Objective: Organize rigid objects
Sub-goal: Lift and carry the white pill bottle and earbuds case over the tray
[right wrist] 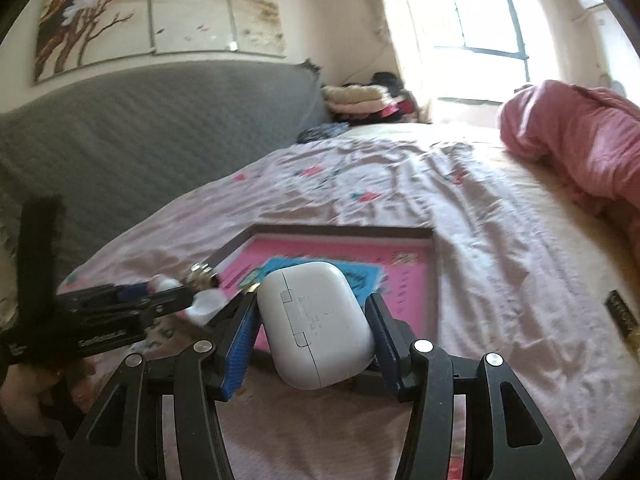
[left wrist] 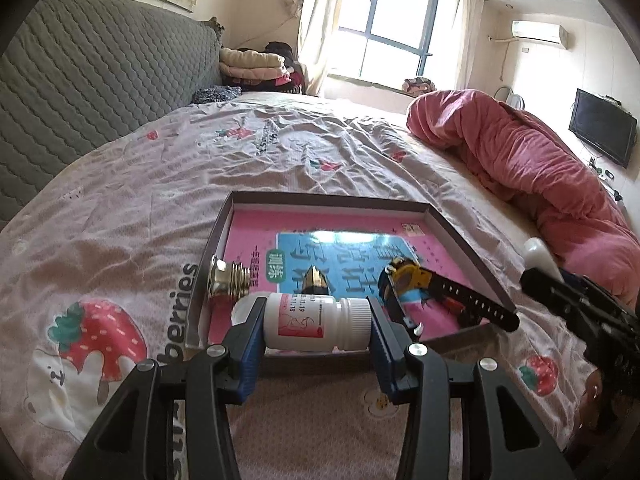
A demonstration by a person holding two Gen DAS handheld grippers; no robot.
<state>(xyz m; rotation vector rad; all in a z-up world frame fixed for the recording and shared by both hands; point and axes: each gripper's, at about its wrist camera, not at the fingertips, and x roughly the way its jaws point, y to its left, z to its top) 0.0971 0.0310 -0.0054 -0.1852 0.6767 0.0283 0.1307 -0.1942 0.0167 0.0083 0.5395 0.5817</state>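
Note:
My left gripper point(left wrist: 316, 320) is shut on a white pill bottle point(left wrist: 316, 322) that lies sideways between the pads, held over the near edge of a shallow box tray point(left wrist: 464, 236). In the tray lie a metal threaded fitting point(left wrist: 228, 284), a dark gold-tipped piece point(left wrist: 314, 280) and a yellow watch with a black strap point(left wrist: 416, 280). My right gripper point(right wrist: 312, 328) is shut on a white earbud case point(right wrist: 316, 324), above the tray's point(right wrist: 340, 232) near edge. The right gripper shows in the left wrist view point(left wrist: 536, 268), and the left gripper with its bottle in the right wrist view point(right wrist: 188, 300).
The tray rests on a bed with a strawberry-print sheet point(left wrist: 120, 240). A rolled pink quilt point(left wrist: 540, 168) lies at the right, a grey padded headboard point(left wrist: 100, 72) at the left, folded clothes point(left wrist: 256, 64) at the back. A dark flat object point(right wrist: 622, 312) lies on the sheet at the right.

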